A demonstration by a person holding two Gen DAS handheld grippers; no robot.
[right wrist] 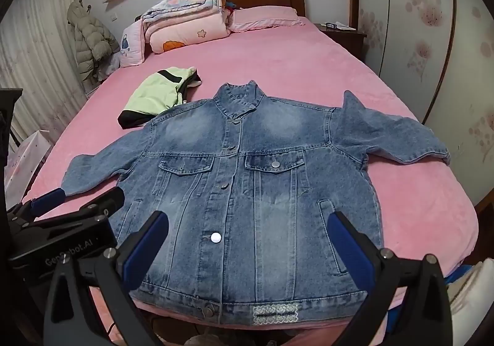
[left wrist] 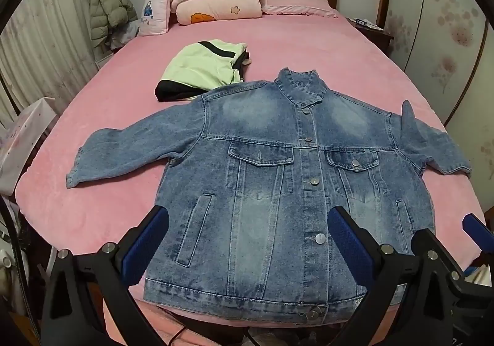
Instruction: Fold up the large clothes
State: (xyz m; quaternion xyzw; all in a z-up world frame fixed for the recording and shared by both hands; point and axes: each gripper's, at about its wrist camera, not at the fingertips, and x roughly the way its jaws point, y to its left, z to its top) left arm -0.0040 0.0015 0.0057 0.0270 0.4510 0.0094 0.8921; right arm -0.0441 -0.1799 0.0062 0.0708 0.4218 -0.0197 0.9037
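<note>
Counting one denim jacket (left wrist: 271,179) flat at bed's (left wrist: 308,46) near edge, one folded garment (left wrist: 200,68), perhaps two, toward the left edge; bare sheet beyond; my left gripper (left wrist: 247,241) and right gripper (right wrist: 247,244) both spread, empty.

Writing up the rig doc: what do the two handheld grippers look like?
Both match: black angular frames with silver bolts, fingers faced with blue textured pads. Left gripper, right gripper. The left one's body shows white "GenRobot.AI" lettering in the right wrist view. No hands or sleeves visible.
</note>
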